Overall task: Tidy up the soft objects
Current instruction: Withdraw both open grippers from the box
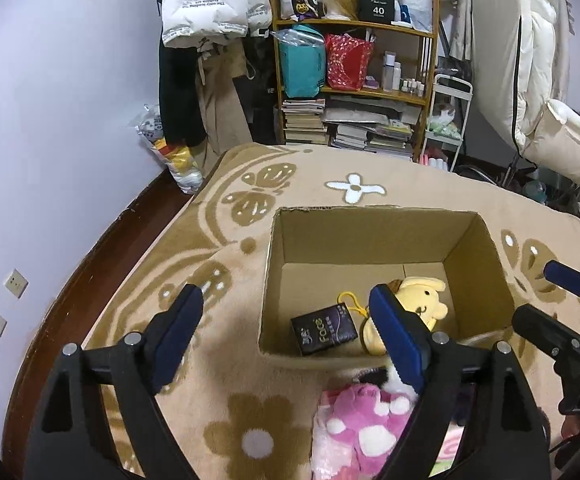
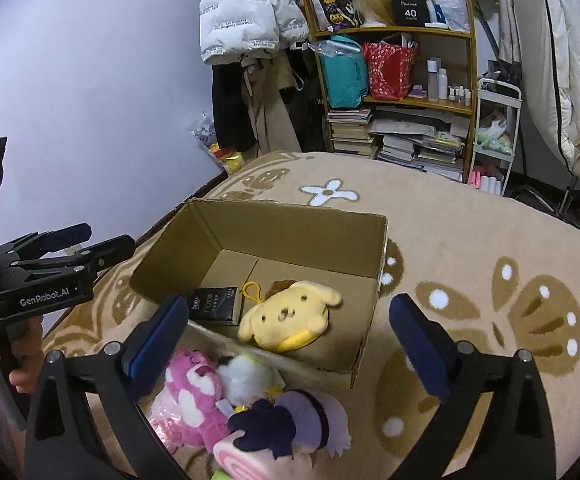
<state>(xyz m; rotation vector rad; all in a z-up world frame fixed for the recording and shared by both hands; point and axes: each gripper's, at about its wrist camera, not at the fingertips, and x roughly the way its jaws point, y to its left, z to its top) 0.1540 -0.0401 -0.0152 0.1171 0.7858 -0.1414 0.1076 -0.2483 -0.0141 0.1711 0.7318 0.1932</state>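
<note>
An open cardboard box stands on a beige flowered rug. Inside lie a yellow dog plush with a yellow loop and a black tissue pack. In front of the box, on the rug, a pink plush bear, a white plush and a purple plush form a small heap. My left gripper hovers open over the box's near left corner, holding nothing. My right gripper stands wide open above the heap and the box's near wall, also holding nothing.
The rug ends at a dark wooden floor and a pale wall on the left. Behind it stand a wooden shelf with bags, bottles and stacked books, hanging clothes, a white cart and a white cushioned chair. A person's hand grips the left tool.
</note>
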